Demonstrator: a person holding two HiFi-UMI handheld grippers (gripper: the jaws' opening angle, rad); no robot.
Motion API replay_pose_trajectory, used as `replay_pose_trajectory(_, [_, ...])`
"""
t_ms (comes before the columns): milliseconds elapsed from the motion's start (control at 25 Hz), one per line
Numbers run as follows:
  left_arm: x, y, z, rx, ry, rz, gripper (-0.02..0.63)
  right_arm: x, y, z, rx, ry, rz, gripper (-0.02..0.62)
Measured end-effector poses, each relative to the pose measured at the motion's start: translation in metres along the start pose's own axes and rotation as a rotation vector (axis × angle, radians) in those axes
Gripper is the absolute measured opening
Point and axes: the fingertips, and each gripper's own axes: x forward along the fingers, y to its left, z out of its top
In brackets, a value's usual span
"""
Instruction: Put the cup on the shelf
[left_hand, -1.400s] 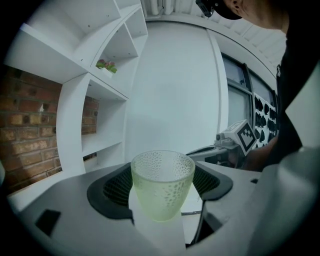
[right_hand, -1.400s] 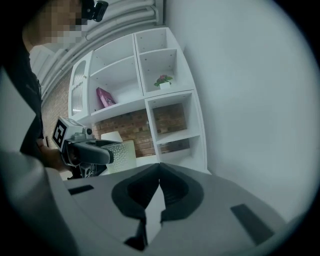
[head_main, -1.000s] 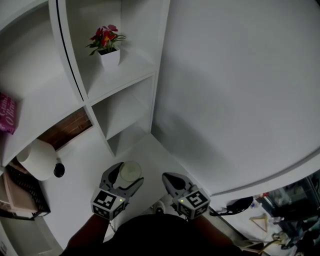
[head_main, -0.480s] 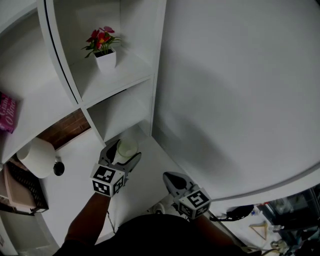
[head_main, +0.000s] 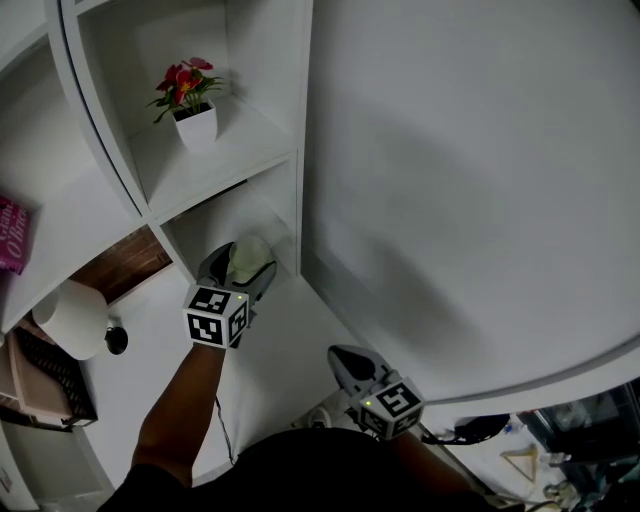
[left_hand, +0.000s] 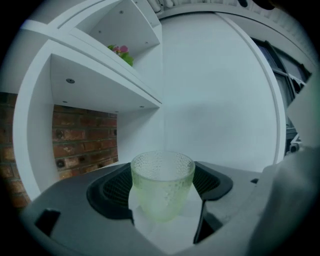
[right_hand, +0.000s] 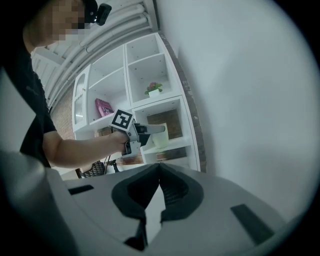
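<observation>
left gripper (head_main: 240, 268) pinches cup (left_hand: 162, 184) at shelf (head_main: 222, 222) mouth, frame centre-left | right gripper (right_hand: 159, 186) jaws pressed together, empty | set-down and release remain

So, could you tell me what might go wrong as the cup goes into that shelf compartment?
The left gripper holds the glass cup by its lower half, rim well above the jaws, so a bump might tip it. In the head view the glass cup is close to the compartment's right side panel, which it could clip going in.
</observation>
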Motion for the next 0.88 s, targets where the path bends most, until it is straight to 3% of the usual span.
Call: replay_pose_trajectory(880, [0.091,0.052,0.013,-0.020,0.021,0.080,0.374,-0.001,-0.058,-0.006,0.012,0.063,-0.017,0.005])
